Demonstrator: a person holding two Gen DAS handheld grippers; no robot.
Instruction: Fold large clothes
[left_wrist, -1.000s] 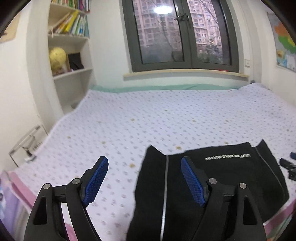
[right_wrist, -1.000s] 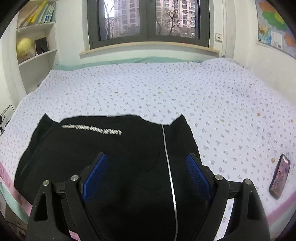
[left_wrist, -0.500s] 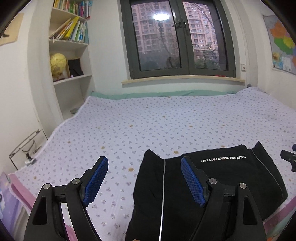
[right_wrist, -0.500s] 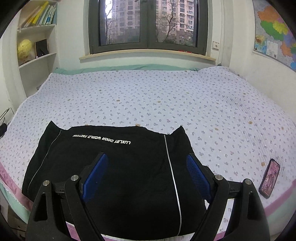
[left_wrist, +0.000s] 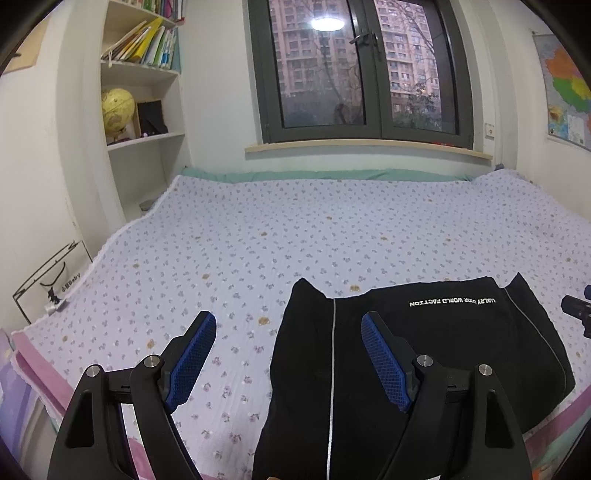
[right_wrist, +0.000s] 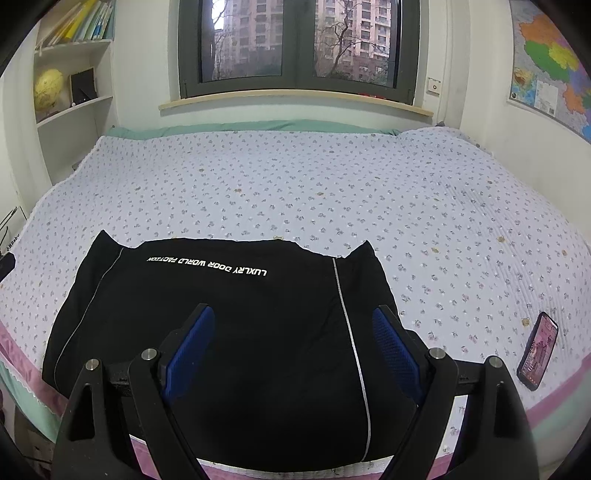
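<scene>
Black garment (right_wrist: 229, 332) flat on the bed (right_wrist: 332, 192), at the near edge, already doubled into a rough rectangle, white lettering toward the window side, two small corners poking up at its far edge. Left gripper (left_wrist: 288, 354) spread wide and empty, held above the garment's left border, one pad over bare sheet. Right gripper (right_wrist: 291, 350) likewise wide and empty, hovering over the garment's middle, no contact seen.

Likely risks from here:
- Pinching only the top layer at a corner; the lower layer then stays behind and the fold opens up.
- Uneven lift between the two sides, skewing the white side stripes and leaving a crooked edge.
- Dragging instead of lifting, bunching the sheet beneath and pulling the garment off the near edge, where part of it seems to overhang.
- Sweeping rightward of the garment and knocking the phone (right_wrist: 538, 350) off the bed.
</scene>
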